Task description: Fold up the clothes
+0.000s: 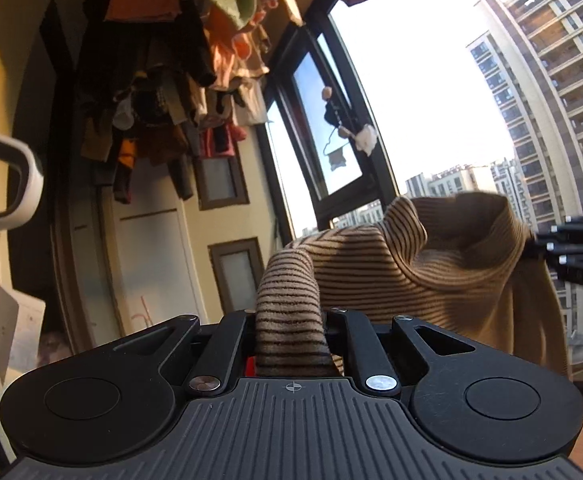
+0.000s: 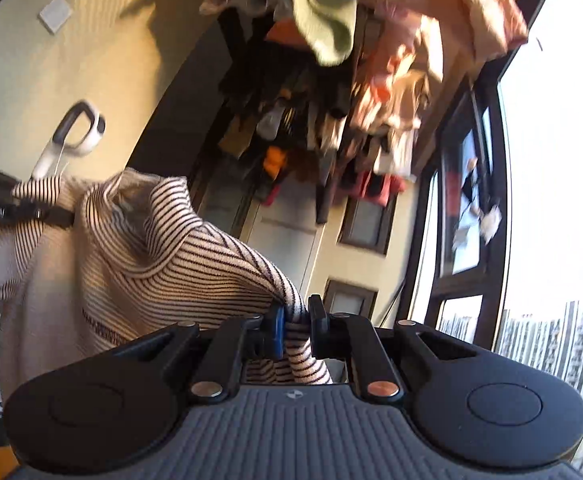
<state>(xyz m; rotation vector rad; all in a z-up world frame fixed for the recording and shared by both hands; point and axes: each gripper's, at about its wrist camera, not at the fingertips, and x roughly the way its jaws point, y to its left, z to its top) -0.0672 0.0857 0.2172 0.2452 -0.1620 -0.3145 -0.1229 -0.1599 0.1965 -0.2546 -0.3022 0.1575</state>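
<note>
Left claw (image 1: pixel 290 322): pressed together on a bunched fold of the striped sweater (image 1: pixel 423 268) — the cloth passes straight between its jaws and hangs below them. Right claw (image 2: pixel 294 322): likewise pinching the same garment, a narrow gather of fabric caught between the blue-faced pad and the black one.

The striped sweater — cream to tan with thin dark bands and a high rolled collar — is held up in the air between the two claws, clear of any surface. In the left wrist view it spans from the left claw across to the right claw at the picture's right edge; in the right wrist view it runs leftward to the other claw at the left edge, body drooping beneath.

Surroundings: hanging laundry (image 1: pixel 159 92) overhead, a white handle (image 1: pixel 15 178) near the wall, a dark-framed window (image 1: pixel 331 132) and apartment towers (image 1: pixel 551 80) outside. The right wrist view is somewhat blurred.
</note>
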